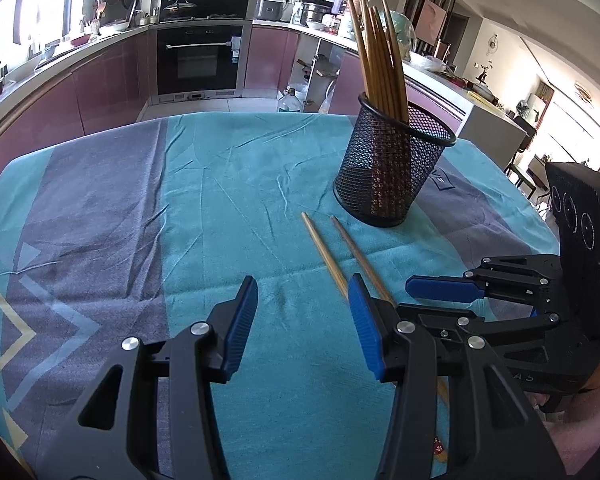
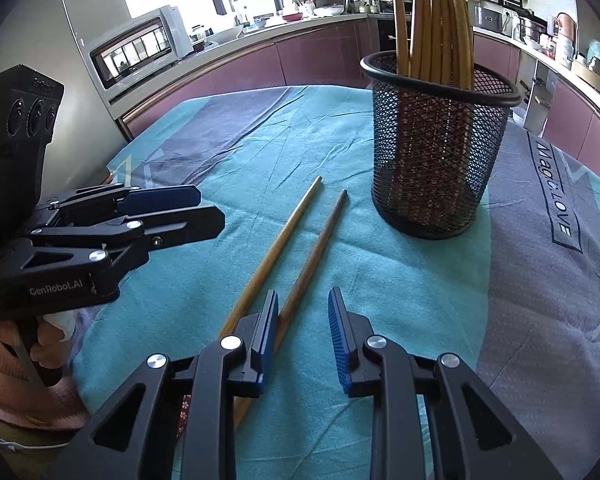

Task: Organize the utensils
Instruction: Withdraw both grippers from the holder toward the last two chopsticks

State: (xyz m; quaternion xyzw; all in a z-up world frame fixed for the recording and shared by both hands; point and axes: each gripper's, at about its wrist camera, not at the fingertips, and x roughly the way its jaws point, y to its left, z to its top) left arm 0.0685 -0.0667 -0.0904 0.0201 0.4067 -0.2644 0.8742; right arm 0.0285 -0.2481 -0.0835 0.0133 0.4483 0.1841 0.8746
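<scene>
1. Sitting upright on the teal and grey patterned tablecloth [image 1: 220, 184] is a black wire-mesh cylindrical holder [image 1: 392, 168], and it's stuffed with a bundle of brown wooden chopsticks [image 1: 376, 60] standing on end and leaning toward one side of the rim.
2. Two loose brown wooden chopsticks [image 2: 296, 248] lie flat on the cloth just beside the holder's base, roughly parallel with a small gap between them, not touching the mesh.
3. The left gripper [image 1: 302, 320], black with blue ribbed pads, has its jaws spread wide with nothing between them. Its right-hand finger [image 1: 364, 324] sits over the near ends of the loose pair in the left wrist view, so you can't tell if it's touching them or just above.
4. The right gripper [image 2: 304, 334] is spread apart too, holding nothing. The loose chopsticks run under its left finger [image 2: 266, 340], so they lie to one side of the gap rather than inside it.
5. Both grippers are close together near the table's front edge, pointing at the holder.
6. Behind the table there's a purple-fronted kitchen counter [image 1: 112, 64] and a black built-in oven [image 1: 200, 60].
</scene>
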